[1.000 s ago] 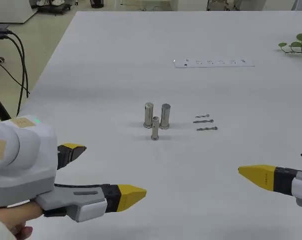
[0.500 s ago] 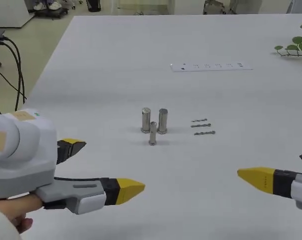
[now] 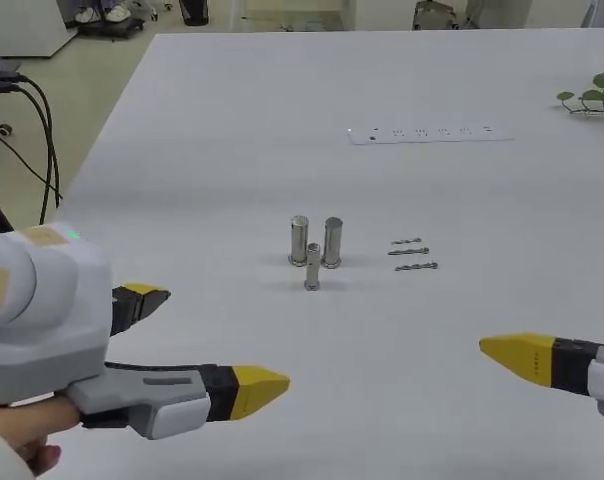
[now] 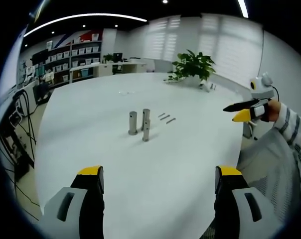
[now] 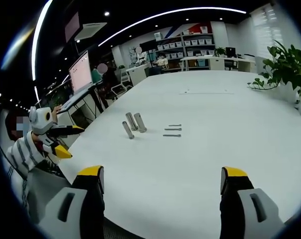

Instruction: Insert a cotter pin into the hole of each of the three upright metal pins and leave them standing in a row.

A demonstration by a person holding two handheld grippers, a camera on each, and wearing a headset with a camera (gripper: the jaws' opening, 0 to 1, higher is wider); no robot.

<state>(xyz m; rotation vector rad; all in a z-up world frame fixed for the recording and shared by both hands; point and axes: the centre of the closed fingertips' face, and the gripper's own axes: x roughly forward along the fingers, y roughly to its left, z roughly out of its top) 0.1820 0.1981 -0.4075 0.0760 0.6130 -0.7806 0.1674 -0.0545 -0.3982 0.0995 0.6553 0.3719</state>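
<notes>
The left gripper (image 4: 158, 172) and the right gripper (image 5: 161, 174) are both hanging released at the near side. The metal pins (image 3: 314, 250) are standing mid-table, with the cotter pins (image 3: 412, 254) lying just to their right. I think the right gripper should be pinching one cotter pin low, near one end.

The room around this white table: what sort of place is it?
Most likely an open-plan office or lab rather than a factory floor. Beyond the long white table stand shelves stocked with what look like boxes or files, a large monitor, and a potted plant.
</notes>
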